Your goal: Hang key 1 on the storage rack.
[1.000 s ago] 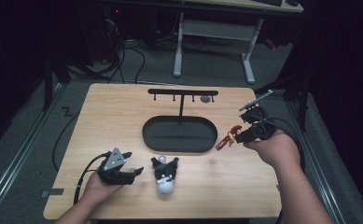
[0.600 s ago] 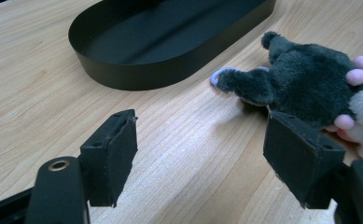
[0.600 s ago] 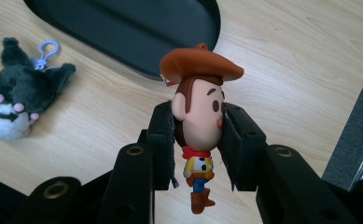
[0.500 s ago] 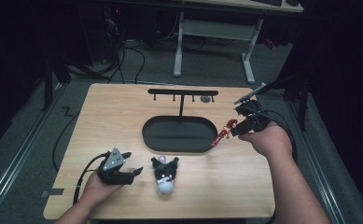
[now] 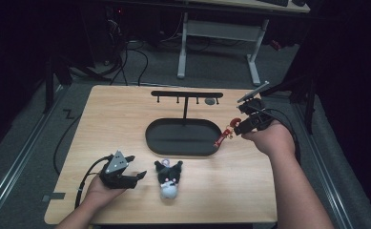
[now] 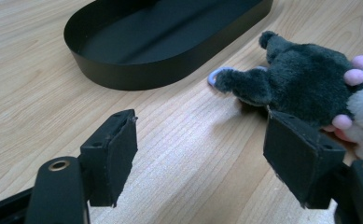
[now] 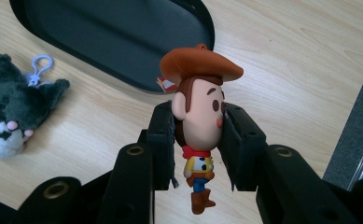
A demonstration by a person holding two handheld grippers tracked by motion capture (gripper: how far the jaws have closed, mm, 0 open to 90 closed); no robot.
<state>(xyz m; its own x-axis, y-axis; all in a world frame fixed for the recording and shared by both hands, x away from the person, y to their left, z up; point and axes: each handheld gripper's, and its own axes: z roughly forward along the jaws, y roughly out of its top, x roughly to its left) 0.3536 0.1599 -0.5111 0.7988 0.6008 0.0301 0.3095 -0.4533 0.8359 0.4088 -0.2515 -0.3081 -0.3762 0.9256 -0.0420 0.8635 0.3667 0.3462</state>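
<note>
A small cowboy figure (image 7: 198, 121) with a brown hat and a red scarf is clamped by its head between the jaws of my right gripper (image 5: 240, 125). It hangs above the right end of the black oval tray (image 5: 183, 137), the figure (image 5: 224, 135) pointing down toward the rim. My left gripper (image 5: 134, 168) rests on the table at the front left, open, with bare wood between its jaws. A dark grey and white plush keychain (image 5: 169, 177) lies just right of it; its lilac clip (image 6: 216, 74) points at the tray (image 6: 137, 77).
A black T-shaped hanger stand (image 5: 187, 95) with small hooks rises behind the tray. The table's right edge (image 5: 268, 157) runs close under my right forearm. Desk legs and cables stand on the dark floor beyond the table.
My right gripper has carried the cowboy figure left and toward the back, from beside the tray to just over its right end. The left gripper and the plush have stayed put.
</note>
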